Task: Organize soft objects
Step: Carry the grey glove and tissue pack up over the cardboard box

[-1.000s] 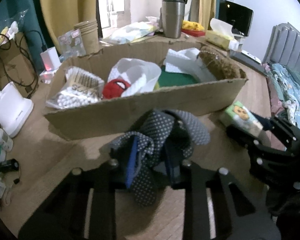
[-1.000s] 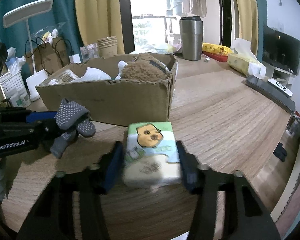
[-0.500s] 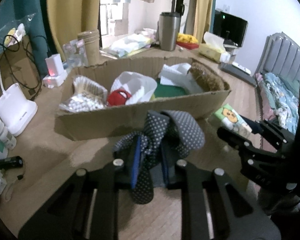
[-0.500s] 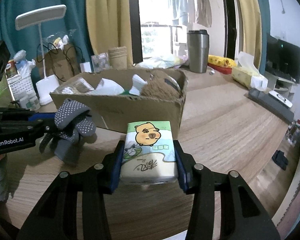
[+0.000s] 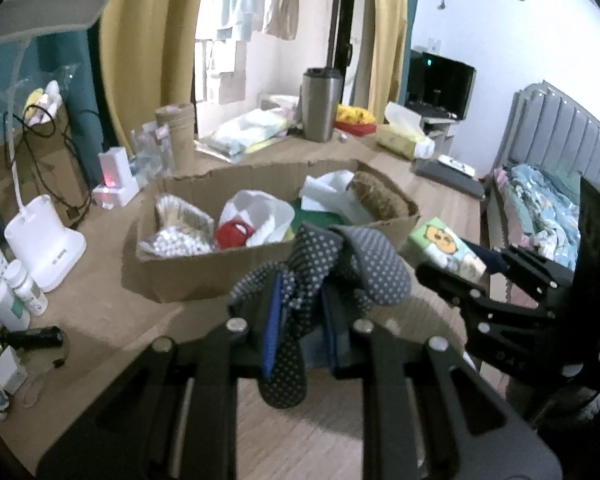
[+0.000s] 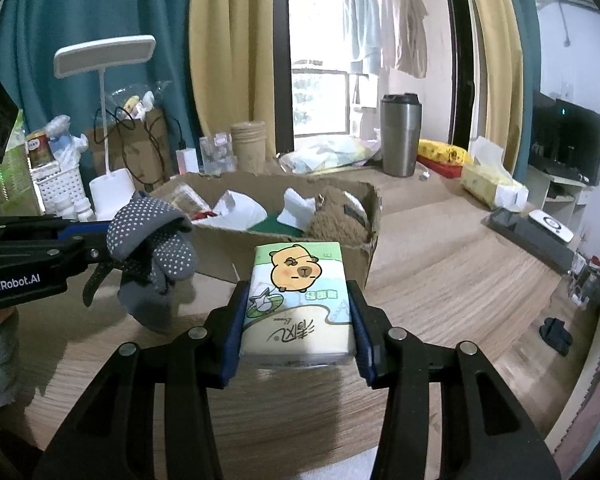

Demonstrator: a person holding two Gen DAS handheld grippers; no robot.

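Grey dotted glove [image 5: 340,264] hangs crumpled; capybara tissue pack [image 6: 298,300] lies flat, both aloft.

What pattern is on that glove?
Grey with small white dots; the glove shows best in the right wrist view.

Steel tumbler [image 6: 401,135] on wooden table [image 6: 440,248]; white desk lamp [image 6: 104,58] left; tissue box [image 6: 493,184] right.

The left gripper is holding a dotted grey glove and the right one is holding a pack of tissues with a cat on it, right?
Nearly. The left gripper does hold the dotted grey glove, and the right gripper holds the pack of tissues. But the right wrist view shows a brown capybara-like cartoon animal on it, not a cat.
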